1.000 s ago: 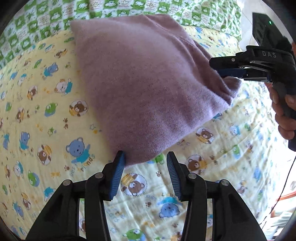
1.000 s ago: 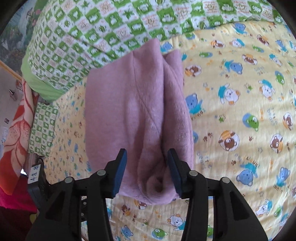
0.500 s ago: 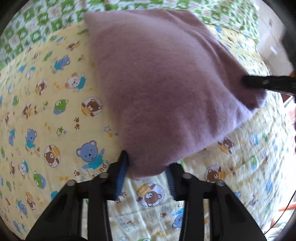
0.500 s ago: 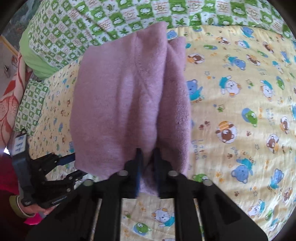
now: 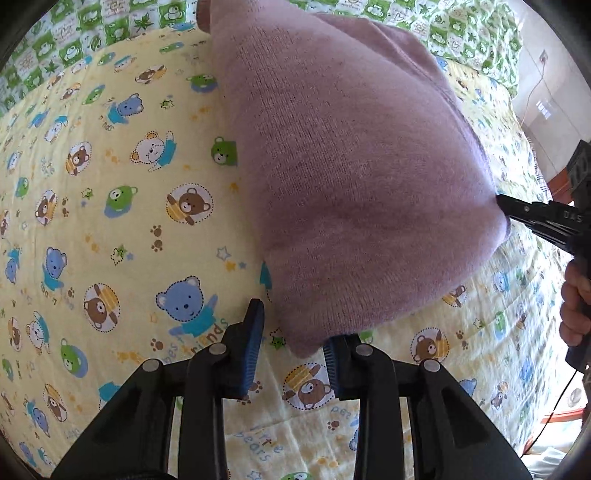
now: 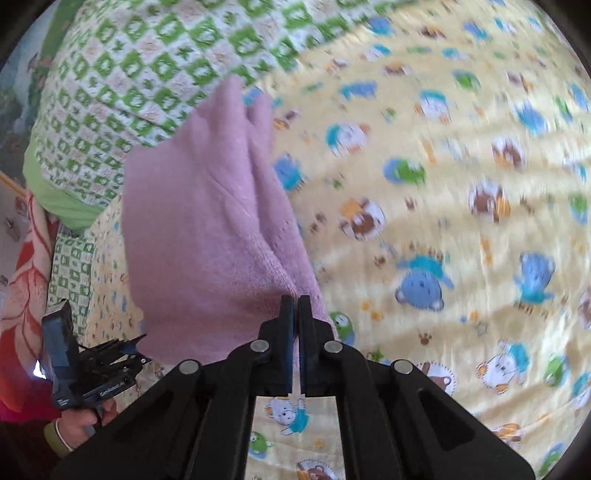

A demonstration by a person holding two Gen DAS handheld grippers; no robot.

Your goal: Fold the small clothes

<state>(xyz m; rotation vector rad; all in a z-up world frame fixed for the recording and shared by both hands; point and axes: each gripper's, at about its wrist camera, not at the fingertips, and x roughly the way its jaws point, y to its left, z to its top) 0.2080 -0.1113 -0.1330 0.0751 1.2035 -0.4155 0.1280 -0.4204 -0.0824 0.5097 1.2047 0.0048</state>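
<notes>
A folded mauve knitted garment (image 5: 351, 177) lies on a yellow bear-print sheet (image 5: 110, 206). My left gripper (image 5: 293, 347) is open, and the garment's near corner lies between its blue pads. My right gripper (image 6: 296, 310) is shut on the garment's (image 6: 207, 236) other near corner, with the cloth raised a little off the sheet (image 6: 461, 221). In the left wrist view the right gripper (image 5: 517, 210) bites the garment's right edge. In the right wrist view the left gripper (image 6: 122, 347) is at the lower left by the cloth's corner.
A green-and-white checked cover (image 6: 140, 74) lies across the far side of the bed, also in the left wrist view (image 5: 92, 26). An orange patterned cloth (image 6: 26, 280) hangs past the bed's left edge. A wall with a cable (image 5: 543, 81) is at far right.
My right gripper has shut on the garment's corner and lifted it. My left gripper has moved forward so that the other corner lies between its open pads.
</notes>
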